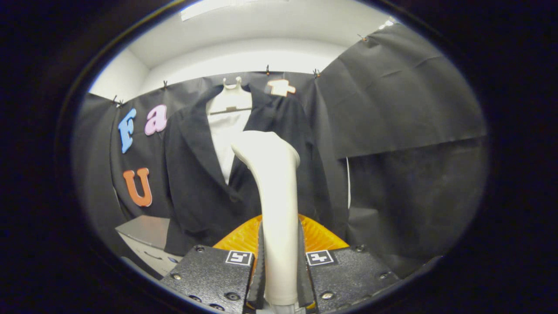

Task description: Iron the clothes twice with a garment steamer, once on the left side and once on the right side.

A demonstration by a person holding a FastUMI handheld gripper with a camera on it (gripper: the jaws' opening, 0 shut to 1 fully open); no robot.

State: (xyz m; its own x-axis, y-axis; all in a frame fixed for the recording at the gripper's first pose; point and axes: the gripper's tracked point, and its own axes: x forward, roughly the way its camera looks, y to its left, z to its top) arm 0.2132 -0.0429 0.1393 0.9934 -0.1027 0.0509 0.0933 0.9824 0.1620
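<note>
A white garment steamer stands upright between my fingers, its handle pressed from both sides, its head rising ahead of them. My gripper is shut on that handle. An orange ribbed part of the steamer shows behind the fingers. Beyond the steamer hangs a black jacket over a white shirt on a white hanger, against the booth's black cloth wall. The steamer's head sits in front of the jacket's middle, apart from the cloth as far as I can tell.
A grey cabinet with drawers stands low beside the jacket's left hem. Black cloth closes off the side to the right of the jacket. A white ceiling shows above the cloth.
</note>
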